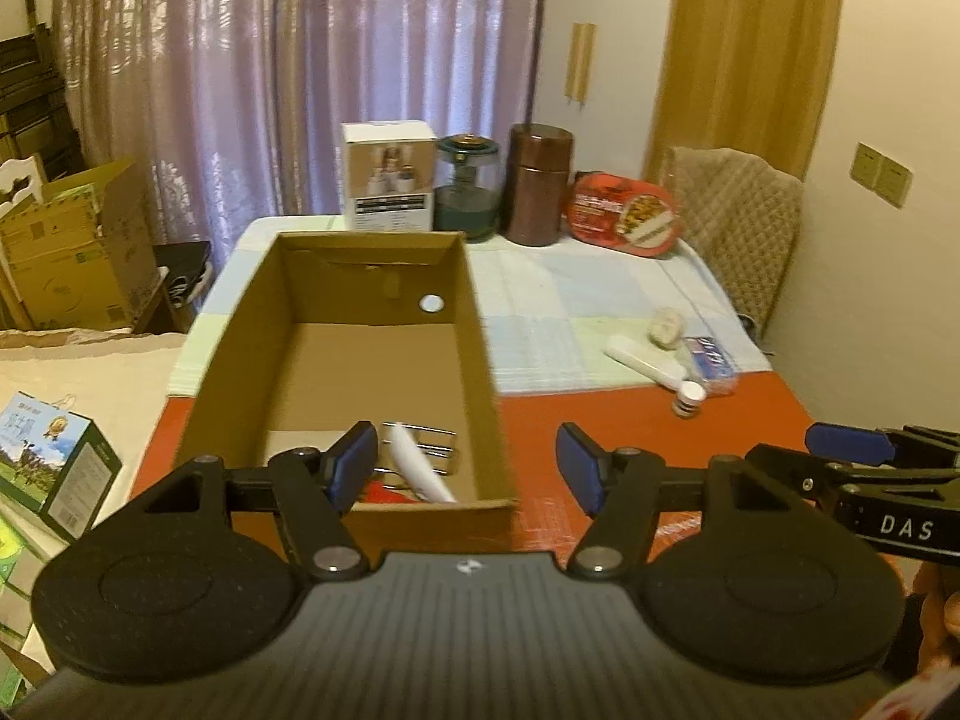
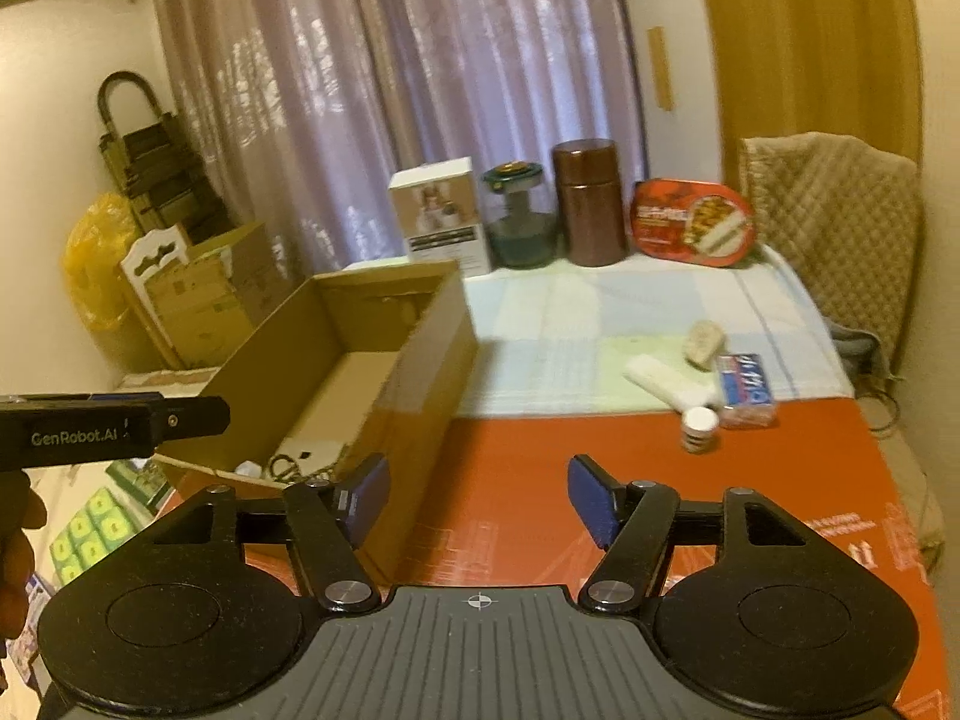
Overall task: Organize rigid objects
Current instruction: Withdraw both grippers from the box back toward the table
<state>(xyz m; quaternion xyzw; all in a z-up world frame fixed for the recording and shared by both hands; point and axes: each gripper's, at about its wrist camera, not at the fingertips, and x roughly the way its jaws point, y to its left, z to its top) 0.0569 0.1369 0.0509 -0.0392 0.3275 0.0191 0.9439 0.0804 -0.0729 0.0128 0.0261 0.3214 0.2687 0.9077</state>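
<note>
Black tool (image 1: 467,474), blue pads (image 1: 354,463), silver screws

The cardboard box (image 1: 360,360) is matt brown paperboard, and the bench (image 1: 630,426) shows a smooth red surface with a pale checked cloth (image 1: 570,312) behind. The brown canister (image 1: 539,183) looks glossy, the jar (image 1: 467,189) is glass, and the tool pads (image 1: 351,465) are blue and matt.

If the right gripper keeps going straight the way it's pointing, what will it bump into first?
Probably just the bare red table top. The right gripper is open, empty and tilted downward. The cardboard box sits just left of its line, and the small white-capped bottle well to the right.
</note>
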